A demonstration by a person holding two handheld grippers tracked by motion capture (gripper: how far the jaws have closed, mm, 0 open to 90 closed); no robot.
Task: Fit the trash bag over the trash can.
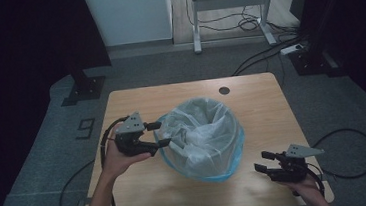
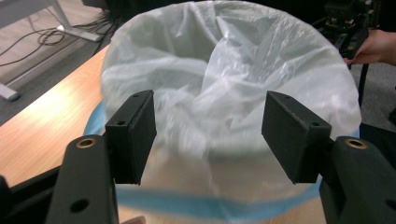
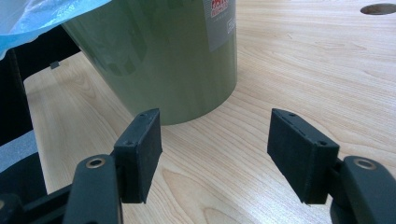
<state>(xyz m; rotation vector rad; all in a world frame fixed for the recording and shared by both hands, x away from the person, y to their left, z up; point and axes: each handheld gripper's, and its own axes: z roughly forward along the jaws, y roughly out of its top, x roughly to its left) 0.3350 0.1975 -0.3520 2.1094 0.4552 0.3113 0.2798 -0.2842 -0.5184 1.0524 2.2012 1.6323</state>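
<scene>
Where crinkled translucent bag (image 1: 201, 136) lines smooth green round bin (image 3: 163, 56), both grippers' matte black fingers (image 2: 133, 135) spread, empty.

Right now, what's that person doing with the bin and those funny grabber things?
A person holds a grabber in each hand at a wooden table. The left gripper, jaws open, is right at the rim of the plastic bag lining a green bin. The right gripper, also open, waits low beside the bin, holding nothing.
</scene>
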